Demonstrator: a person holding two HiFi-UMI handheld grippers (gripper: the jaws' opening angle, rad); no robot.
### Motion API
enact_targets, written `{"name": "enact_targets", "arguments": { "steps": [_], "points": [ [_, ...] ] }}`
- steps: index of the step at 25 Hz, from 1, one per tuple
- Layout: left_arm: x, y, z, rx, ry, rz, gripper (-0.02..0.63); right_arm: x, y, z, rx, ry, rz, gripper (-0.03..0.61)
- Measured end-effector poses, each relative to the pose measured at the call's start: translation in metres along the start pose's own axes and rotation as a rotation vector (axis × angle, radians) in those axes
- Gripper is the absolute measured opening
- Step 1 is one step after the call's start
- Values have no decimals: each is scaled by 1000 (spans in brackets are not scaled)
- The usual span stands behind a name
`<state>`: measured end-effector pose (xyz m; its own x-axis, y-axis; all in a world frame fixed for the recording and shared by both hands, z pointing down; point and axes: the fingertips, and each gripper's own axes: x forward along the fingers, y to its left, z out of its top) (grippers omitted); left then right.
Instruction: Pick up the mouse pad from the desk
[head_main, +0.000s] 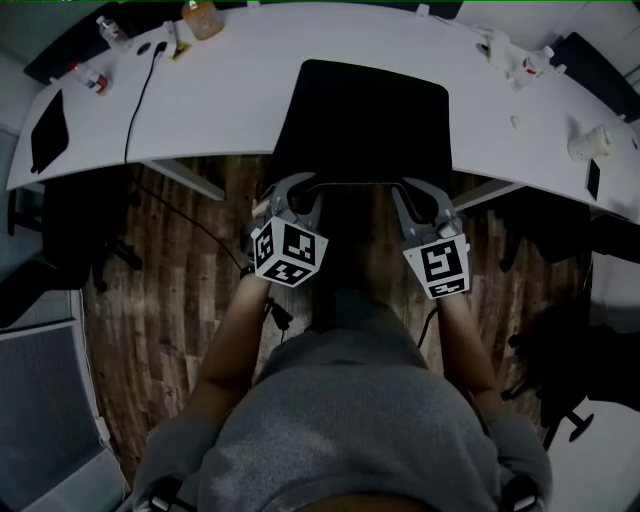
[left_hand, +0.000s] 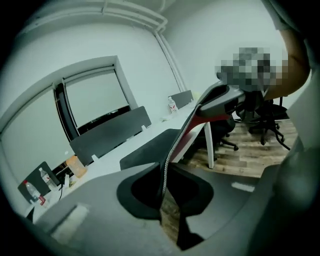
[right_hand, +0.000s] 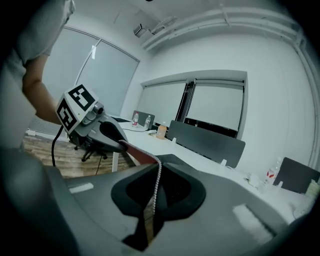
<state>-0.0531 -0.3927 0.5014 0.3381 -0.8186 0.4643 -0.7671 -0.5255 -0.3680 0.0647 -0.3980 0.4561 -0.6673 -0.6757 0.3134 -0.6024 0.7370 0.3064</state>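
Fingers (left_hand: 95, 205) of the left gripper (left_hand: 165, 192) are pressed together on the near edge of the mouse pad (head_main: 360, 115) — its stitched rim runs up between them. The right gripper (right_hand: 154, 195) is clamped the same way on that same edge, further along toward the person's right. From above, the two grippers sit side by side just off the front of the white bench (head_main: 230, 100), marker cubes turned up toward the person, bare forearms reaching out to them from a grey top.

The pad is black on top and red underneath. Its held side curves up clear of the bench and hangs out past the front edge, over the wooden floor (head_main: 170, 300); its far part stretches back across the bench top — whether it rests there I can't tell.

Well away from the pad, a black cable (head_main: 140, 100) trails over the bench's left side, an orange container (head_main: 203, 18) stands at the back, and a pale cup (head_main: 590, 142) sits far right.
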Motion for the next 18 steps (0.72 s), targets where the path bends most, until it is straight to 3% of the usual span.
{"name": "enact_targets", "arguments": {
  "steps": [5, 9, 13, 18],
  "points": [
    [-48, -11, 8, -164, -93, -21, 37, -35, 31, 23, 2, -69, -20, 18],
    [-97, -15, 21, -294, -180, -29, 38, -71, 55, 57, 76, -156, -68, 18],
    [-147, -23, 30, -377, -254, -45, 37, -107, 86, 76, 111, -199, -96, 18],
    [-201, -43, 47, -493, -349, -143, 38, -152, 109, 98, 204, -249, -125, 18]
  ]
}}
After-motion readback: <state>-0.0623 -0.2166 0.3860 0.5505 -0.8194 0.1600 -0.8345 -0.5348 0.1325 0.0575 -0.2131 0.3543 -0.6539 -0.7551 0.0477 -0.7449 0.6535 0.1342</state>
